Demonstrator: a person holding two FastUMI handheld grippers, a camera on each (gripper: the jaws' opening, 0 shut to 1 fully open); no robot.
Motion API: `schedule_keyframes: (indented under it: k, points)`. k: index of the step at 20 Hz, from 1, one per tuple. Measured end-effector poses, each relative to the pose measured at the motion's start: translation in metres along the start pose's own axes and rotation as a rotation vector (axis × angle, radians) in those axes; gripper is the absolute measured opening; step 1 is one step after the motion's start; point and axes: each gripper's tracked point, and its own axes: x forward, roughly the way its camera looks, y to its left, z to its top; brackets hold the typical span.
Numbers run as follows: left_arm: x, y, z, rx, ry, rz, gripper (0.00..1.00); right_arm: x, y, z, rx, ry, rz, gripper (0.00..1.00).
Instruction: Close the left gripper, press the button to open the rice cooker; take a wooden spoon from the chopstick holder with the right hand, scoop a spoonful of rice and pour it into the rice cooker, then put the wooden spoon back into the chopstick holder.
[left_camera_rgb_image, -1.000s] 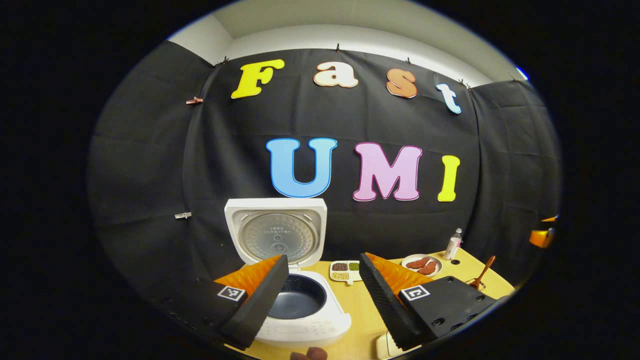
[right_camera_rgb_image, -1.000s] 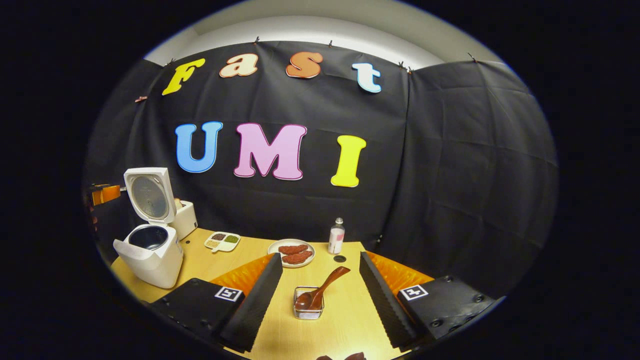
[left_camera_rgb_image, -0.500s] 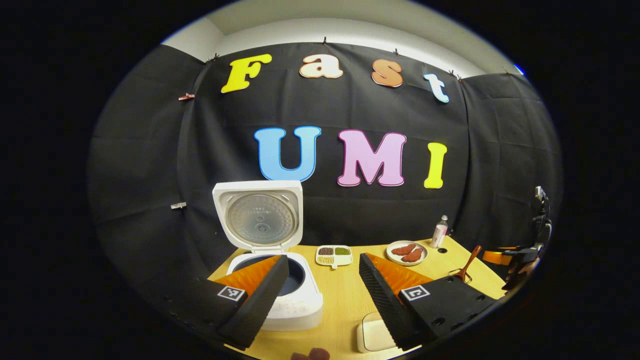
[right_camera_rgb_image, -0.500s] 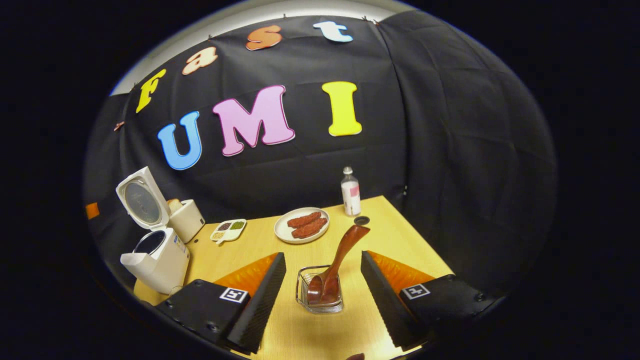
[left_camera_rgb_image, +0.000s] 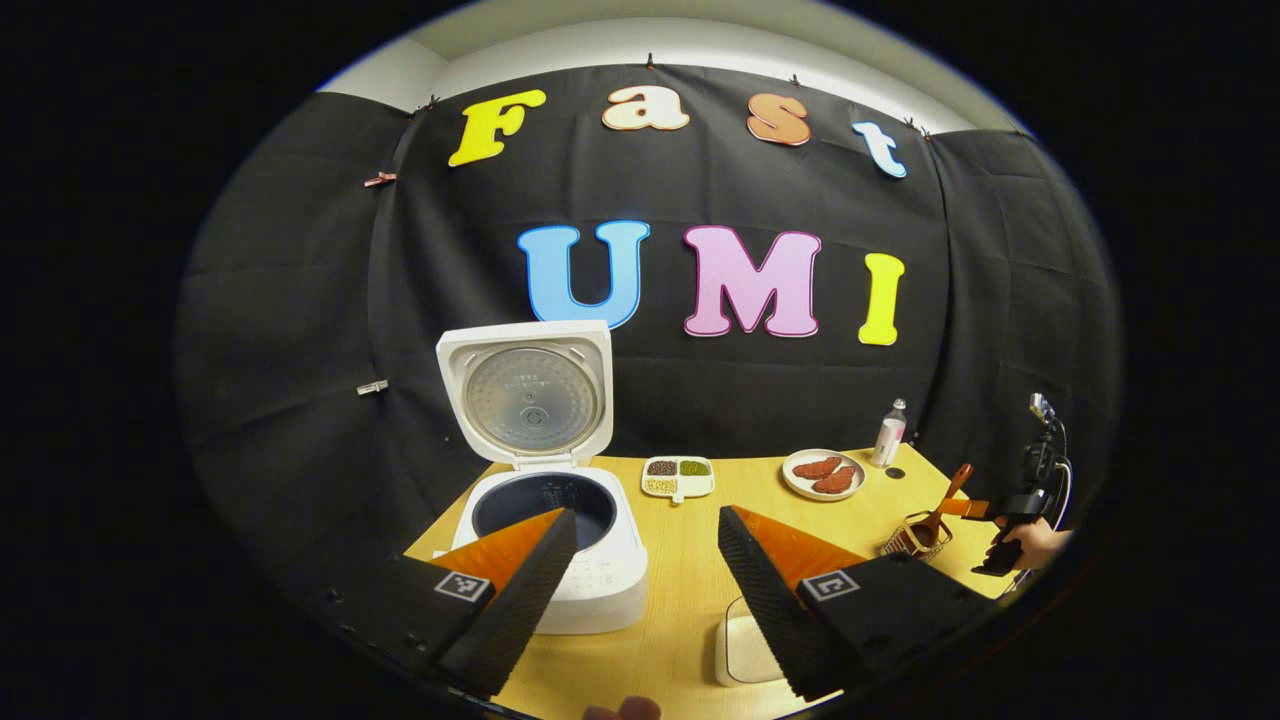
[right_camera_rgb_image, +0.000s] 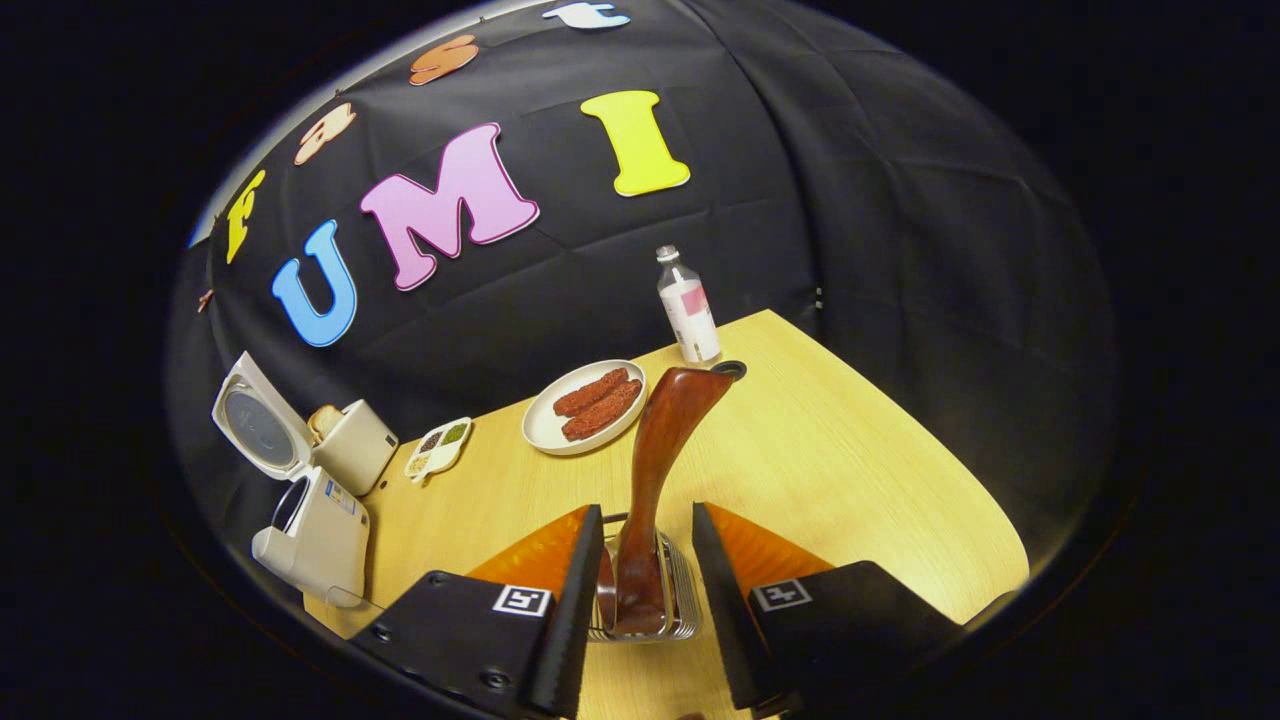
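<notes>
While the white rice cooker (left_camera_rgb_image: 560, 540) sits in the lower left-centre of the left gripper view with its lid (left_camera_rgb_image: 528, 395) standing upright and its dark inner pot exposed, the left gripper (left_camera_rgb_image: 645, 590) hangs at the bottom of that frame with its two fingers spread wide and nothing between them. Beneath its right finger lies a small pale rectangular container (left_camera_rgb_image: 742, 650) on the light wooden table (left_camera_rgb_image: 690, 530). Toward the right edge of that view, a hand (left_camera_rgb_image: 1030, 540) holds the other gripper at the small wire chopstick holder (left_camera_rgb_image: 915, 540), from which the dark brown wooden spoon (left_camera_rgb_image: 945, 500) leans up.

At the lower centre of the right gripper view, the right gripper (right_camera_rgb_image: 640, 580) has its fingers on either side of the wire holder (right_camera_rgb_image: 650, 600), narrowed but with a gap to the spoon (right_camera_rgb_image: 660, 450) on each side; whether either touches the holder's wire I cannot tell. The spoon's bowl rests down in the holder and its handle rises toward the frame's middle. Behind it stand a white round plate of reddish-brown strips (right_camera_rgb_image: 585, 405) and a small clear bottle with a pink label (right_camera_rgb_image: 688, 310). A white divided tray of beans (right_camera_rgb_image: 438, 447) lies left of the plate, and the cooker (right_camera_rgb_image: 310, 530) stands open at the far left, a beige box-shaped appliance (right_camera_rgb_image: 355, 445) behind it.
</notes>
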Motion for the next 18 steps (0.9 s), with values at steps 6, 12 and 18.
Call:
schedule_keyframes:
  k: [6, 12, 18]
  points:
    - [-0.001, 0.000, -0.015, 0.020, 0.044, 0.021, 0.97, 0.020, 0.006, -0.013, 0.024, 0.043, 0.062, 0.29]
    - [-0.001, 0.003, -0.023, 0.014, 0.070, 0.024, 0.97, 0.015, -0.007, -0.003, -0.015, -0.010, -0.007, 0.29]
    - [0.000, 0.009, -0.030, 0.013, 0.084, 0.025, 0.97, 0.002, -0.013, 0.010, 0.005, -0.089, -0.072, 0.25]
